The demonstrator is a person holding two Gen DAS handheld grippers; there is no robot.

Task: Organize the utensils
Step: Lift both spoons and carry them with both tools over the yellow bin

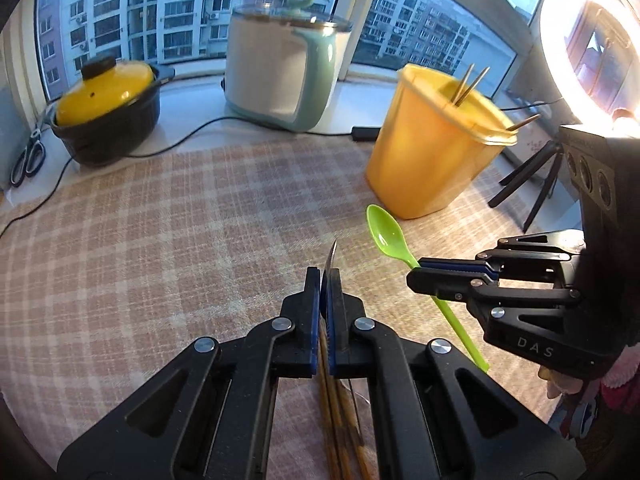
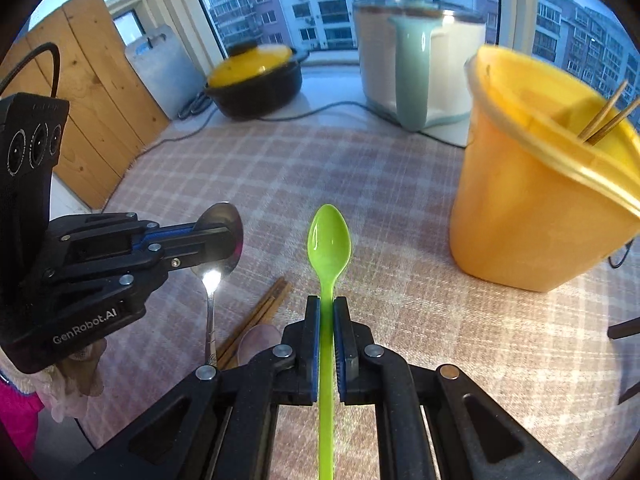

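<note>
**Two spoons pinched, one seen only edge-on**

Two grippers each pinch a spoon above the checked tablecloth (image 1: 160,240). In the left wrist view the left gripper (image 1: 327,280) has its jaws pressed on the metal spoon (image 1: 332,258), which shows only as a thin edge; its bowl reads clearly at centre left of the right wrist view (image 2: 222,236), the handle partly hidden by the fingers. The right gripper (image 2: 327,308) clamps the green spoon (image 2: 329,240) by its handle, whose end runs off the lower edge.

The yellow utensil bin (image 2: 532,208) fills the right side, blurred, its right rim cut off; chopstick tips (image 2: 604,114) poke from it. Behind stand a white and mint kettle (image 1: 280,68) and a black pot with a yellow lid (image 1: 106,116). Loose chopsticks (image 2: 256,320) lie low on the cloth, mostly covered by the grippers.
</note>
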